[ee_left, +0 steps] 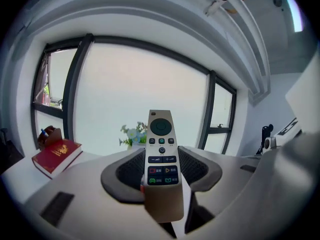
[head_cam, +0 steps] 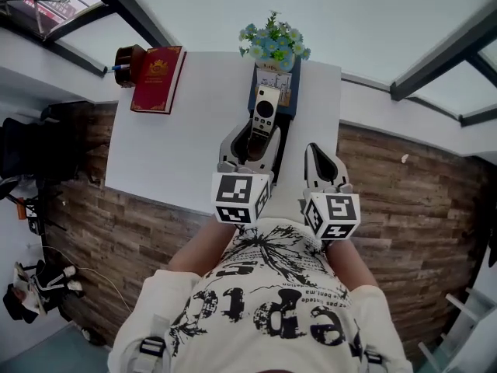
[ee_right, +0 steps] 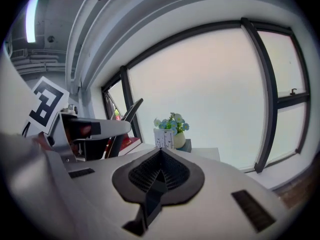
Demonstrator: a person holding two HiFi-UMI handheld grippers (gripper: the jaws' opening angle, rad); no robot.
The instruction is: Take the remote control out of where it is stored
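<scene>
Head view: the slim beige remote control [head_cam: 265,109] is held by the left gripper [head_cam: 250,144], possibly just clear of its dark blue holder [head_cam: 292,106]. Left gripper view: it is pinched across its lower half by the jaws, so tilting or slipping is risked. Right gripper view: the jaws of the right gripper [ee_right: 160,164] are pressed together, empty.

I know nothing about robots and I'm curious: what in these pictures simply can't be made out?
- Head view: the remote control and left gripper cover most of the dark blue holder; its inside is hidden.
- Left gripper view: the remote's button labels are too small to read.
- Head view: the title on the red book is too small.
</scene>
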